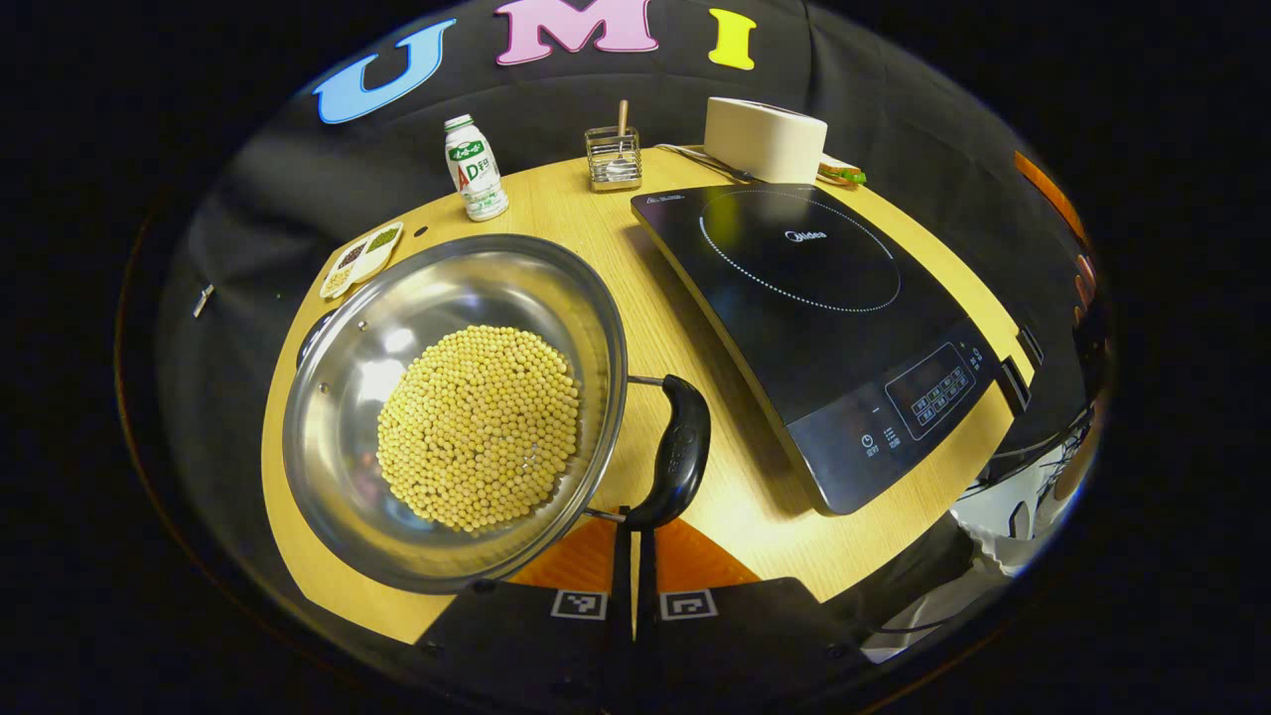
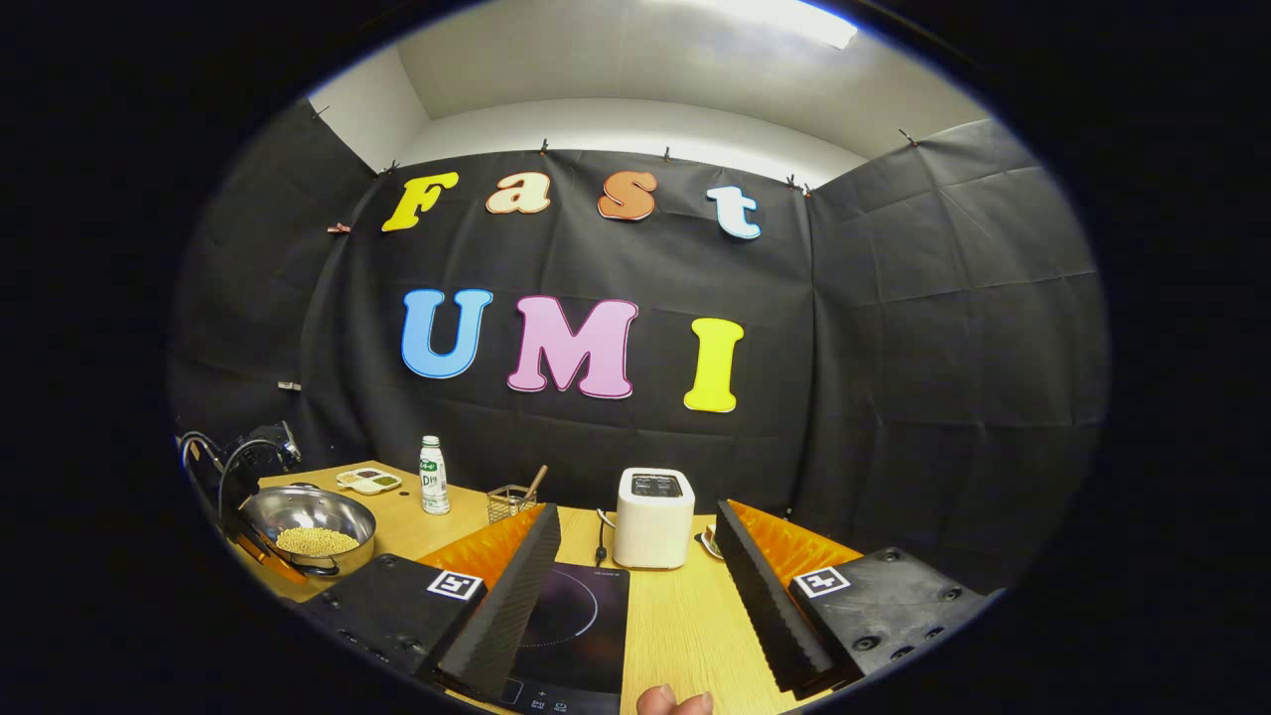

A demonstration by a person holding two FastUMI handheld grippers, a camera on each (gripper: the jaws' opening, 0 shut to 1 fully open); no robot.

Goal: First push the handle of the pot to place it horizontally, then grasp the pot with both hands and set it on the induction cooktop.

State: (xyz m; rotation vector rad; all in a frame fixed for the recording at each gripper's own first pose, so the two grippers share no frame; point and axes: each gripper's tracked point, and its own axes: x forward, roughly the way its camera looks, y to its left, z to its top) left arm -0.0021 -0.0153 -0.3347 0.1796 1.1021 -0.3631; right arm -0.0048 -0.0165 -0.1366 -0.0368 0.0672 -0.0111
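A steel pot (image 1: 447, 397) full of soybeans sits on the left part of the wooden table (image 1: 596, 214). Its black side handle (image 1: 678, 452) faces the induction cooktop (image 1: 804, 318), which lies to the right. My left gripper (image 1: 634, 516) is shut, with its tips right at the near end of that handle. In the right gripper view the pot (image 2: 310, 528) shows far left, with the left gripper (image 2: 248, 452) over it. My right gripper (image 2: 635, 511) hovers open above the cooktop (image 2: 581, 621), holding nothing.
Along the table's back edge stand a small bottle (image 1: 475, 169), a wire basket (image 1: 613, 159) and a white toaster (image 1: 765, 139) with a sandwich (image 1: 842, 174) beside it. A divided dish (image 1: 362, 258) lies behind the pot. A thumb (image 2: 675, 700) shows at the bottom.
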